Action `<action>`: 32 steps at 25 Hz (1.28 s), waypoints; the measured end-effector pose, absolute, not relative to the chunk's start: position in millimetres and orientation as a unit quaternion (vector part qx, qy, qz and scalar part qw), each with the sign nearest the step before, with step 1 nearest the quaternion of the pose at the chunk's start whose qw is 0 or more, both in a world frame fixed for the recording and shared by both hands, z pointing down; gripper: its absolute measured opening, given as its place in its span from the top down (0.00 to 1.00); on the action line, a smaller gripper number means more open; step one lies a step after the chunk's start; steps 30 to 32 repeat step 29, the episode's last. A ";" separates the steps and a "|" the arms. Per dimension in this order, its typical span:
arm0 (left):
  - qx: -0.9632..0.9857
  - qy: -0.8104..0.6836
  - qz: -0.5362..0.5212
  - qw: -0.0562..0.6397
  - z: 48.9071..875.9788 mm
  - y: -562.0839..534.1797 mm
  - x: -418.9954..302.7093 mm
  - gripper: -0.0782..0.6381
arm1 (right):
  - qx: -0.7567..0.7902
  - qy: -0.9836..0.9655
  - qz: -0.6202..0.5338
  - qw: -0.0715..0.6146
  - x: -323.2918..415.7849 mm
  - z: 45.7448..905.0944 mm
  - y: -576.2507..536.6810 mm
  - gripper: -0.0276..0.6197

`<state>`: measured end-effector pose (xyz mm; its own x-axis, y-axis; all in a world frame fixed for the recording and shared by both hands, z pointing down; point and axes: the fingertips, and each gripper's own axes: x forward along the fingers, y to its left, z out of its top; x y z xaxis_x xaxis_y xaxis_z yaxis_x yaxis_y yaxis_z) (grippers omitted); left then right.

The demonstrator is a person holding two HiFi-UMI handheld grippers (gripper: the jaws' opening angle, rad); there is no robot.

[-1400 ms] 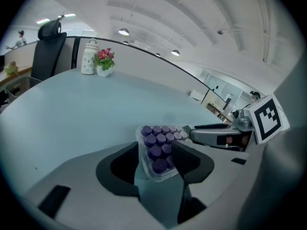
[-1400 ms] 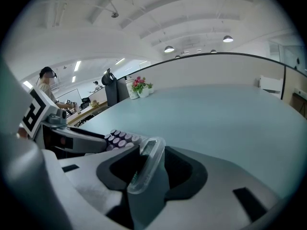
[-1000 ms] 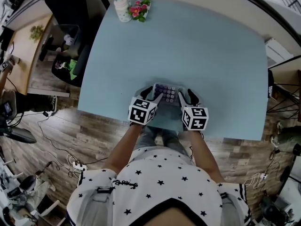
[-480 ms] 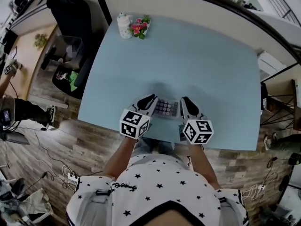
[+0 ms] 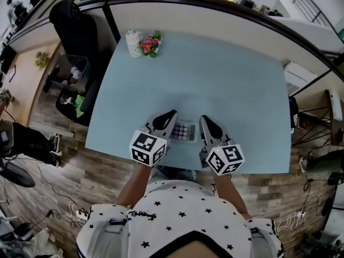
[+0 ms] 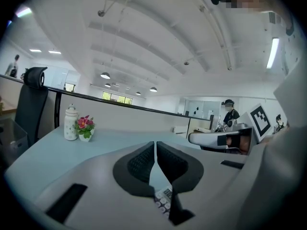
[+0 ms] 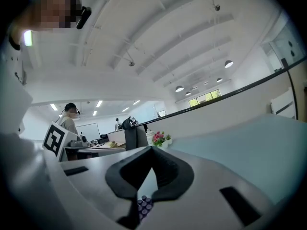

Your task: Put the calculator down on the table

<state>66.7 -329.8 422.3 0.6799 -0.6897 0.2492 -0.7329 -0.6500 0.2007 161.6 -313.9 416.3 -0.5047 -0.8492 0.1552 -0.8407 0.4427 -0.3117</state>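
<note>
The calculator (image 5: 183,131), pale with purple keys, lies flat on the light blue table (image 5: 231,85) near its front edge. My left gripper (image 5: 166,116) hovers over the calculator's left end and my right gripper (image 5: 206,122) over its right end; both are above it and hold nothing. In the left gripper view the black pads (image 6: 142,163) meet at the tips, and a strip of calculator (image 6: 164,199) shows below them. In the right gripper view the jaws are also shut, with purple keys of the calculator (image 7: 144,206) under them.
A white bottle (image 5: 132,42) and a small pot of pink flowers (image 5: 148,43) stand at the table's far left corner. A black office chair (image 5: 72,28) is left of the table. The table's front edge runs just under my grippers.
Both grippers let go of the calculator, closed their jaws and rose off the table. The calculator stays where it was set down.
</note>
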 end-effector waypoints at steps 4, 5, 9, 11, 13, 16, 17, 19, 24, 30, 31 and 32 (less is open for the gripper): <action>0.910 -0.387 0.088 0.123 418.6 -327.7 77.9 0.83 | -0.496 0.852 -0.168 0.002 163.0 414.2 -311.2 0.96; 0.911 -0.384 0.092 0.120 418.7 -327.1 79.7 0.83 | -0.496 0.852 -0.168 0.001 163.5 414.5 -310.8 0.96; 0.908 -0.389 0.097 0.120 418.9 -326.5 79.0 0.83 | -0.494 0.852 -0.172 -0.001 164.0 415.5 -309.2 0.96; 0.906 -0.394 0.097 0.125 420.0 -326.7 76.6 0.83 | -0.492 0.853 -0.173 -0.001 163.0 415.3 -308.4 0.96; 0.905 -0.394 0.097 0.127 420.8 -326.6 77.3 0.83 | -0.491 0.854 -0.174 0.000 163.9 415.1 -308.1 0.96; 0.905 -0.393 0.099 0.127 421.8 -326.5 78.6 0.83 | -0.489 0.855 -0.173 0.000 164.4 415.0 -308.1 0.96; 0.905 -0.394 0.100 0.127 422.0 -326.9 77.9 0.83 | -0.488 0.856 -0.173 -0.001 163.4 414.7 -308.0 0.96; 0.904 -0.394 0.100 0.129 421.6 -327.9 75.9 0.83 | -0.486 0.856 -0.173 -0.002 161.3 414.0 -307.9 0.96; 0.904 -0.394 0.100 0.130 422.9 -328.7 74.2 0.83 | -0.486 0.857 -0.173 -0.003 159.0 415.1 -307.7 0.96; 0.904 -0.394 0.102 0.133 427.1 -328.2 73.4 0.83 | -0.484 0.857 -0.175 -0.003 157.7 418.1 -306.8 0.96; 0.904 -0.394 0.102 0.133 427.1 -328.2 73.4 0.83 | -0.484 0.857 -0.175 -0.003 157.7 418.1 -306.8 0.96; 0.904 -0.394 0.102 0.133 427.1 -328.2 73.4 0.83 | -0.484 0.857 -0.175 -0.003 157.7 418.1 -306.8 0.96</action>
